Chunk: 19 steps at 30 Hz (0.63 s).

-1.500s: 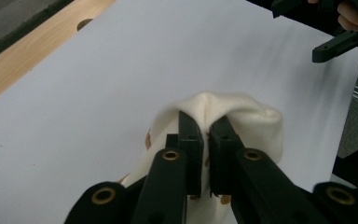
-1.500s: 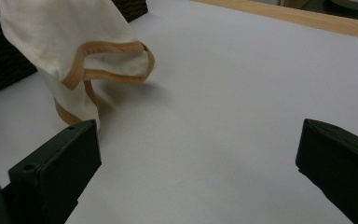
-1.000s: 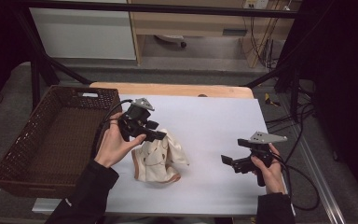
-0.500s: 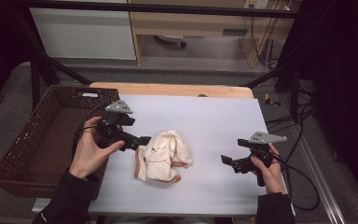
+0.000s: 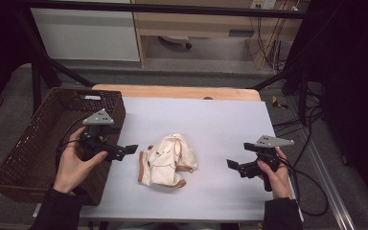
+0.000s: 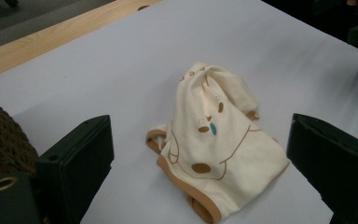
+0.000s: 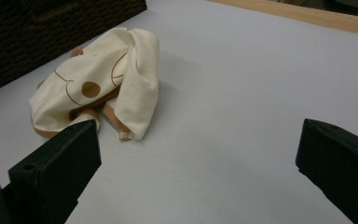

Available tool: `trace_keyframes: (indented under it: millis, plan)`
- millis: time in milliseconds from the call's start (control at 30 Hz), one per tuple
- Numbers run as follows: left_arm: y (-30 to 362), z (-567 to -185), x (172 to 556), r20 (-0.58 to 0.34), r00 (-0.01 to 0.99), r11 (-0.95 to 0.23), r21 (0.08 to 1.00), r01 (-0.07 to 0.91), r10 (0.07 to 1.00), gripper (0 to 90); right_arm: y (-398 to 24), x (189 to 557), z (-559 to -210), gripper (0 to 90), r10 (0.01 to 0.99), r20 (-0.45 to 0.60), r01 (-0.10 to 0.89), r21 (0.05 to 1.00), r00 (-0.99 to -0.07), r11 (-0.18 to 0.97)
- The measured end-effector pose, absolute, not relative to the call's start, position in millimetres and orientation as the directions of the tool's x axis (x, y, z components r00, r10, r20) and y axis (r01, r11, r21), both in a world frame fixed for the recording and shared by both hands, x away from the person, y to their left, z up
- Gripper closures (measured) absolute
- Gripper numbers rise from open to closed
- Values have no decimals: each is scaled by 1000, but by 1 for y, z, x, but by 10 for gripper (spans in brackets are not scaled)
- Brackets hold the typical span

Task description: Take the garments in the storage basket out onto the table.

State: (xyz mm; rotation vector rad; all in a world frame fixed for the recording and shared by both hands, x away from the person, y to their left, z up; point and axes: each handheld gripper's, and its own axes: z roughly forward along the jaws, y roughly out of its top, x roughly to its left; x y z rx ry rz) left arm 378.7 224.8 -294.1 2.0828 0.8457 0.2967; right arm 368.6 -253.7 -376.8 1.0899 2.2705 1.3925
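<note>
Between the two claws, one crumpled cream garment (image 5: 166, 160) is seen lying on the white tabletop (image 5: 220, 124), touched by neither. A printed face with brown spots is revealed in the left gripper view, whereas a hanging strap is shown in the right gripper view. One wicker basket (image 5: 33, 143) is placed beside the left claw (image 5: 130, 149). Both the left claw and the right claw (image 5: 231, 164) are held level, jaws spread and empty.

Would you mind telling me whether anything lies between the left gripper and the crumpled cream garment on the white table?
Nothing visible does. Bare white table separates the open left gripper from the cream garment, which lies in front of its jaws.
</note>
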Motion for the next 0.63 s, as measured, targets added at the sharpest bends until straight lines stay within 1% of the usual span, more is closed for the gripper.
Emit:
trace_keyframes:
  millis: [333,633]
  plan:
    - [256,-313,373,-88,707,-379,794,475,702,63,-253,369,-378,4,715,156,467,845,-682,261]
    - [269,-323,371,-89,692,-370,792,486,717,63,-252,369,-379,5,717,159,472,842,-679,260]
